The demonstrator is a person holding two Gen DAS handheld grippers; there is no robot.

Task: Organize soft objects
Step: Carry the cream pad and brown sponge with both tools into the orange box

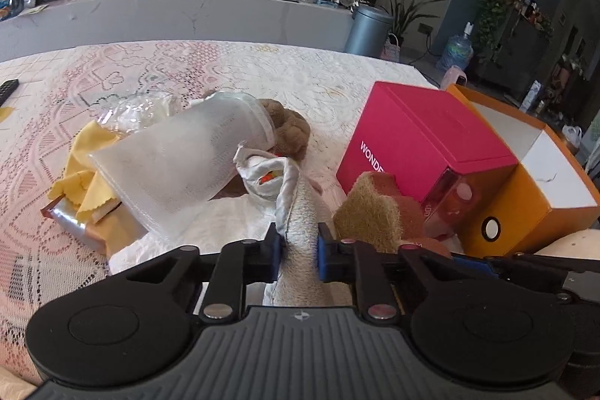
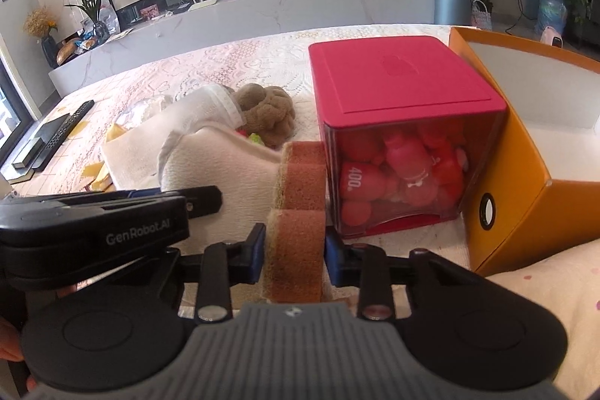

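Observation:
My left gripper is shut on a fold of beige towel that runs up from between its blue pads. Behind it lie a white mesh pouch, a small white satin bag, a brown plush toy and a yellow cloth. My right gripper is shut on a brown and yellow sponge standing on edge. A second sponge stands just beyond it, against the pink box. The sponges also show right of the left gripper.
The pink box with a clear front holds pink toys. An open orange box stands to its right, white inside. A lace cloth covers the table. Remotes lie at the far left edge. A foil packet sits under the yellow cloth.

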